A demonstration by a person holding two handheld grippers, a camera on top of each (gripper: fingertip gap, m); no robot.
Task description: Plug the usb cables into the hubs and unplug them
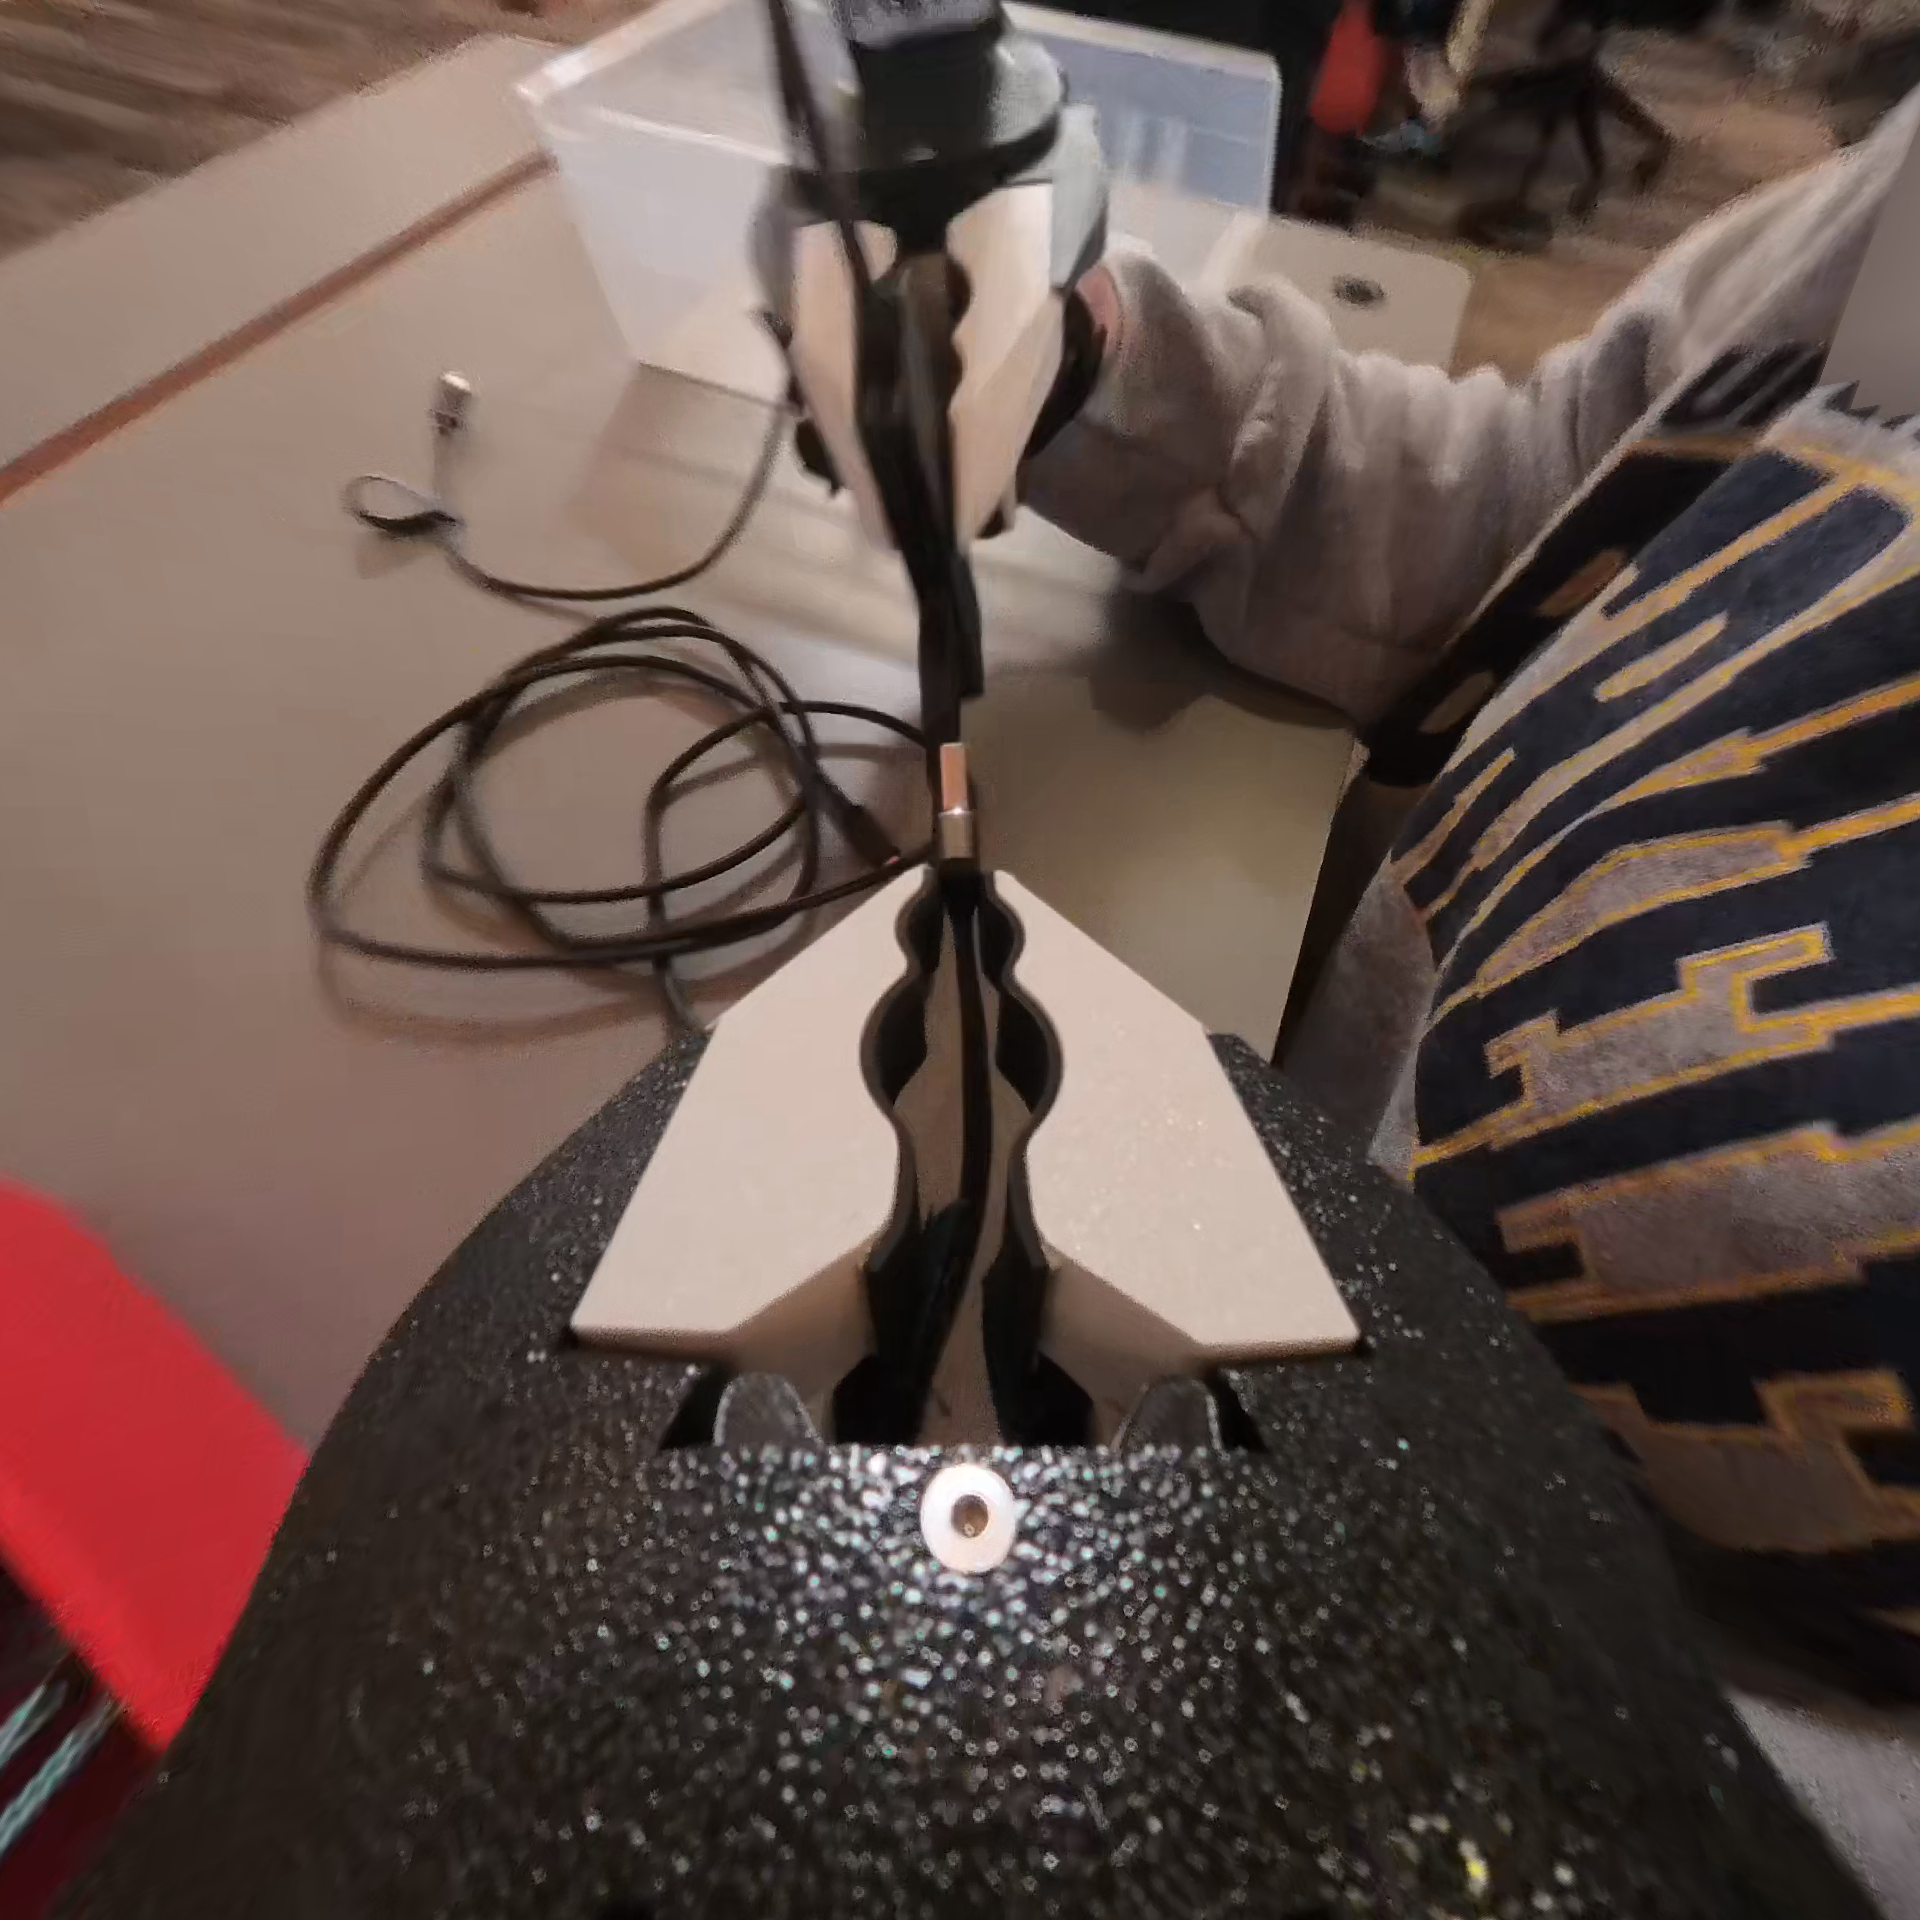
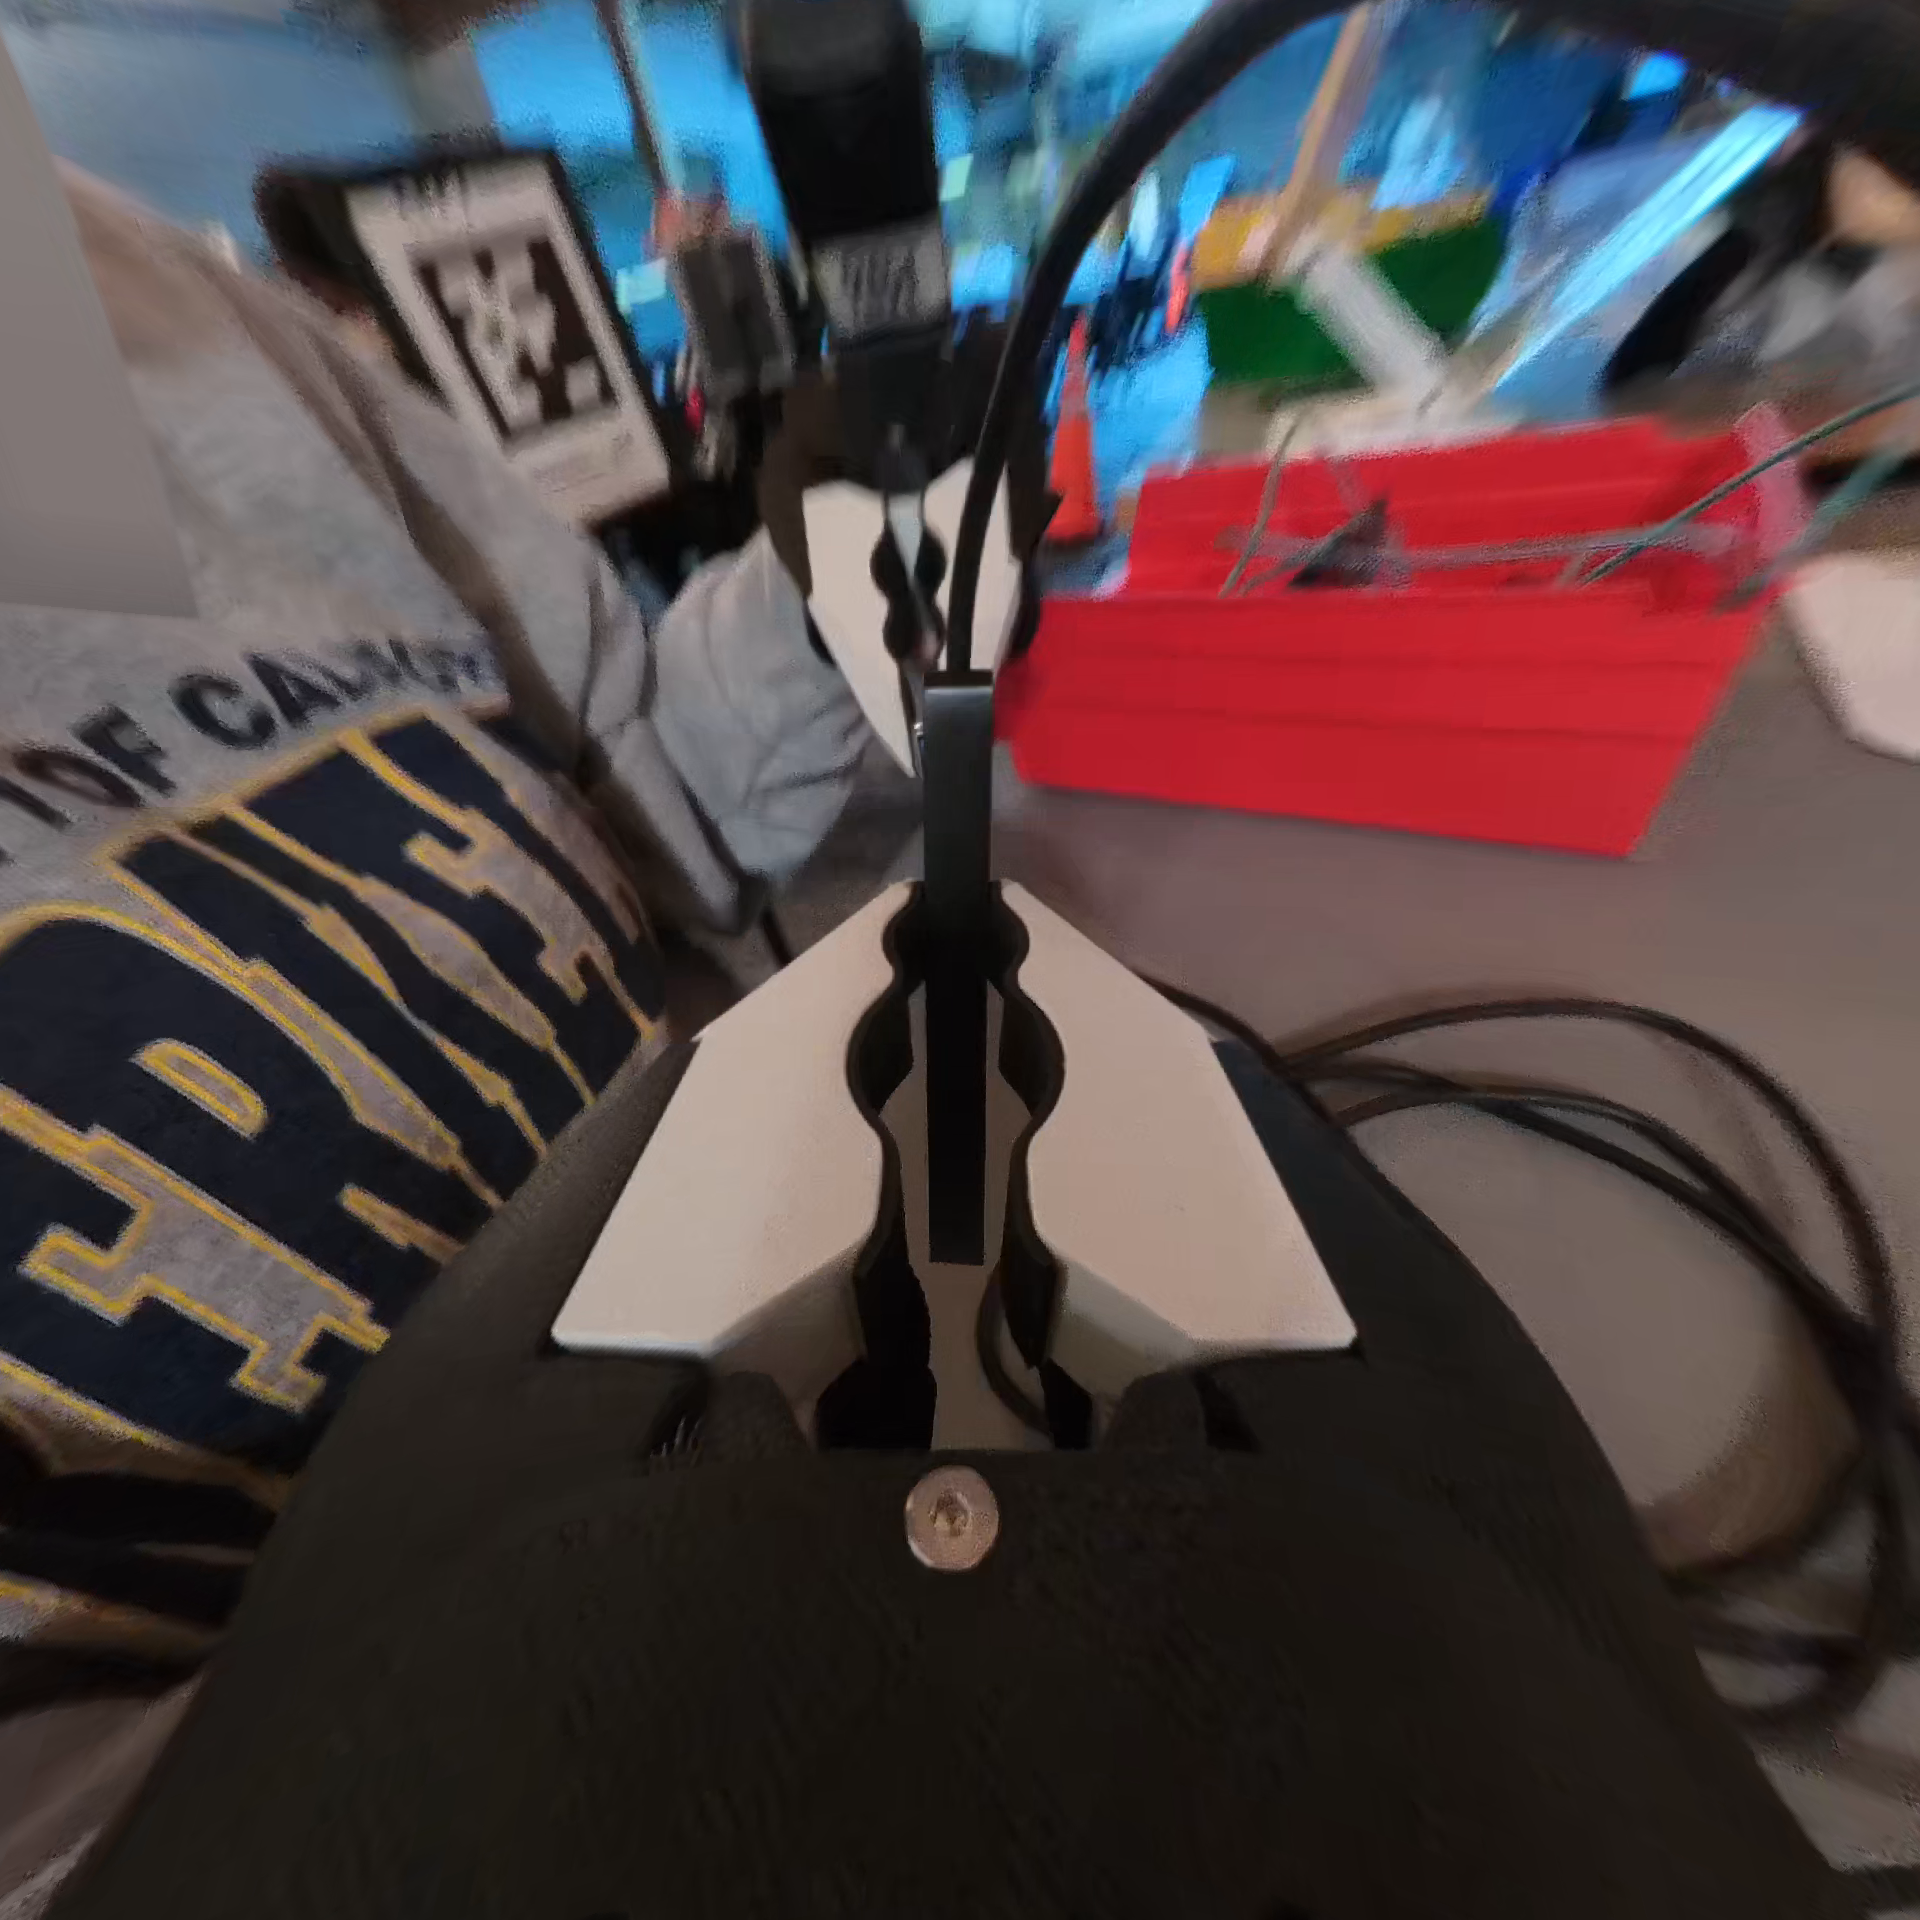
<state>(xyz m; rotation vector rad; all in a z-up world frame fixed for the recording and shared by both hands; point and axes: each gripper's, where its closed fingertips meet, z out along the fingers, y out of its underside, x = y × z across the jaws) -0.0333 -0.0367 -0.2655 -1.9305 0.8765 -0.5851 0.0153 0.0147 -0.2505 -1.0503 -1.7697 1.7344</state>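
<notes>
A: What is the left gripper (image 1: 954, 883) doing?

B: It is pinched tight on a thin black cable (image 1: 499, 790). The silver plug (image 1: 954, 805) sticks out just past its tips, at 12 o'clock.

A: And the right gripper (image 2: 958, 894)?

B: It is squeezed on the hub (image 2: 956, 831), a flat black bar. The hub pokes out toward 12 o'clock too.

A: Do the plug and hub touch?

B: In the left view the plug tip sits right at the hub's end. I think it is going in or coming out. I cannot tell which.

A: Where is the rest of the cable?

B: In loops on the table (image 1: 208, 987), at 9 o'clock.

A: What does the next move need?

B: A straight push or pull, I think. Both grips should hold firm and in line, so the plug does not bend.
</notes>
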